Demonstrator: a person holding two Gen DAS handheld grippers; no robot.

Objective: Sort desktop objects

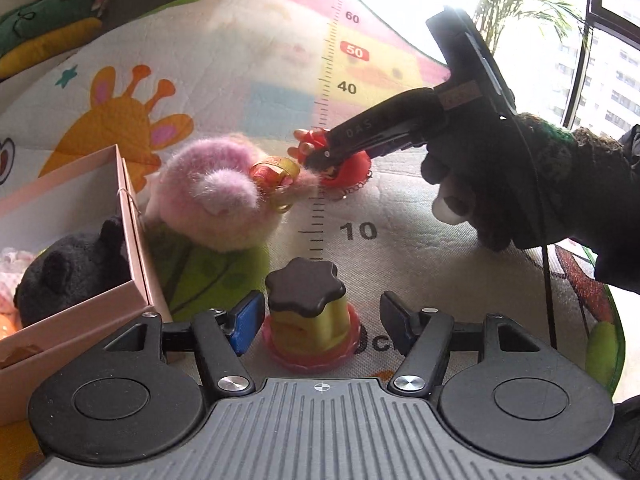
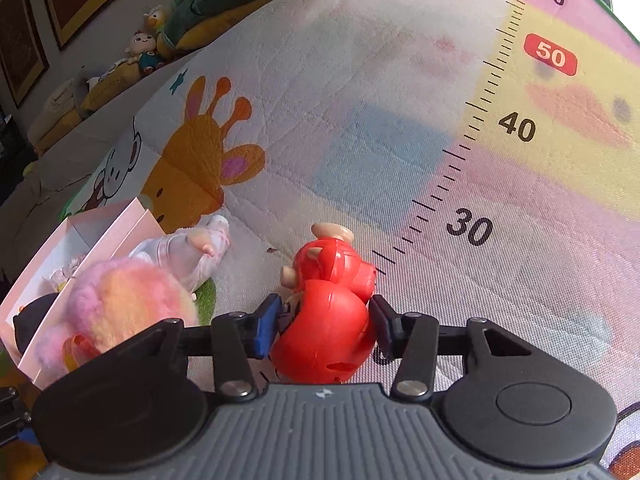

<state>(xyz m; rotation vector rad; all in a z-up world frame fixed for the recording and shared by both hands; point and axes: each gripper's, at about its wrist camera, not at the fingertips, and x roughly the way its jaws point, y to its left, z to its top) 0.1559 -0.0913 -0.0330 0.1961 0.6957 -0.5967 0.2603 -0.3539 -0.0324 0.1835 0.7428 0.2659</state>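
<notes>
Two tools, one per hand, over a printed play mat (image 2: 360,128) marked with a ruler strip.

Item 1: right tool (image 2: 325,326). Its blue and black pads sit against both sides of a glossy red plastic figurine (image 2: 324,320) with tan hands, which lies on the mat by the ruler strip. The jaws appear closed on its rounded body. Risk: the shell is smooth and bulbous, and the pads meet it on the curve, so it may squirt forward or swivel on lifting. A small chain trails from it in the left wrist view and could snag the fluffy pink plush toy (image 1: 216,200) just beside it.

Item 2: left tool (image 1: 320,320). Jaws stand apart on either side of a yellow-green plastic toy with a dark flower-shaped cap and a pink base (image 1: 310,316); neither pad clearly presses on it. Risk: the toy stands upright on a soft mat, and a one-sided touch on closing would likely tip it.

Item 3: pale pink cardboard box (image 1: 136,240), at left, holding a dark grey plush (image 1: 68,272). Risk: its thin wall stands near the left tool and could be knocked or buckled in a careless swing toward it.
</notes>
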